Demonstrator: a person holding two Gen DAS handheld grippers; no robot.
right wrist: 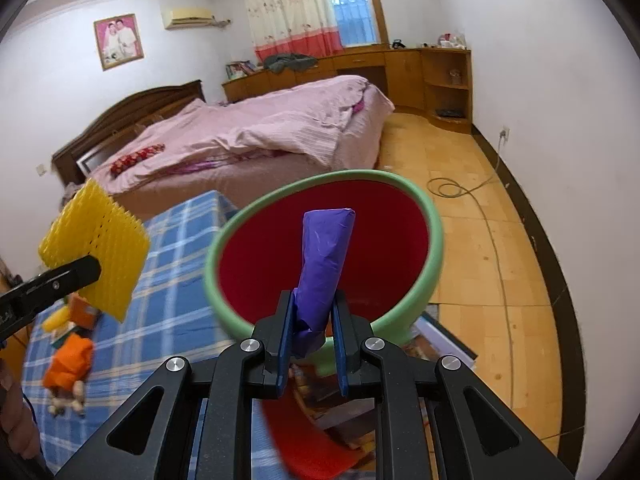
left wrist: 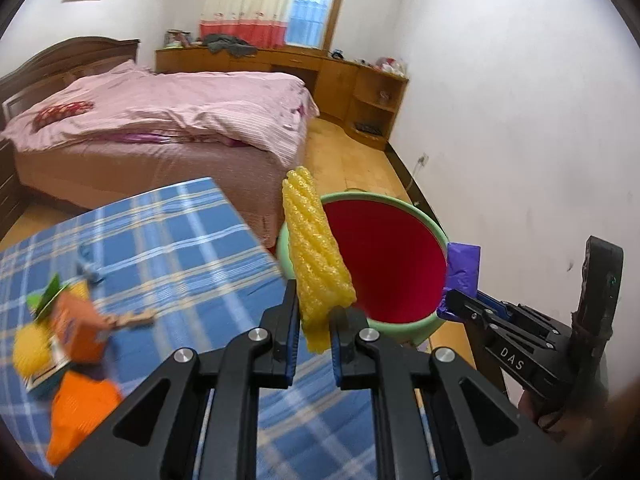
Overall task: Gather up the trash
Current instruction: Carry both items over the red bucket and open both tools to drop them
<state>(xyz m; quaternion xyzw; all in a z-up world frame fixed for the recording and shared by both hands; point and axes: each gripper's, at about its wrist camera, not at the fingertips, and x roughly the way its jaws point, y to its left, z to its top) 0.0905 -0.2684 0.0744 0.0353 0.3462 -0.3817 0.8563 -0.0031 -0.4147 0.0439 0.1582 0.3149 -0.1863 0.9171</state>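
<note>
Left tongs point(left wrist: 314, 320) clamped on yellow foam net point(left wrist: 316, 256), right tongs point(right wrist: 310, 332) on purple wrapper point(right wrist: 324, 264), green-rimmed bin point(right wrist: 434, 248) just ahead of both, worktop point(left wrist: 168, 240) edge left.

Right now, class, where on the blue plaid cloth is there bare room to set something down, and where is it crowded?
Free: the broad stretch of blue plaid cloth between the orange wrapper pile and the green bin, up to the cloth's far corner. The red inside of the bin shows nothing in it. Crowded: the cloth's left edge, where orange and yellow scraps cluster.

A blue plaid-covered table point(left wrist: 180, 248) carries a blurred orange carton point(left wrist: 76, 328), yellow piece point(left wrist: 30, 350) and orange wrapper point(left wrist: 80, 412).
</note>
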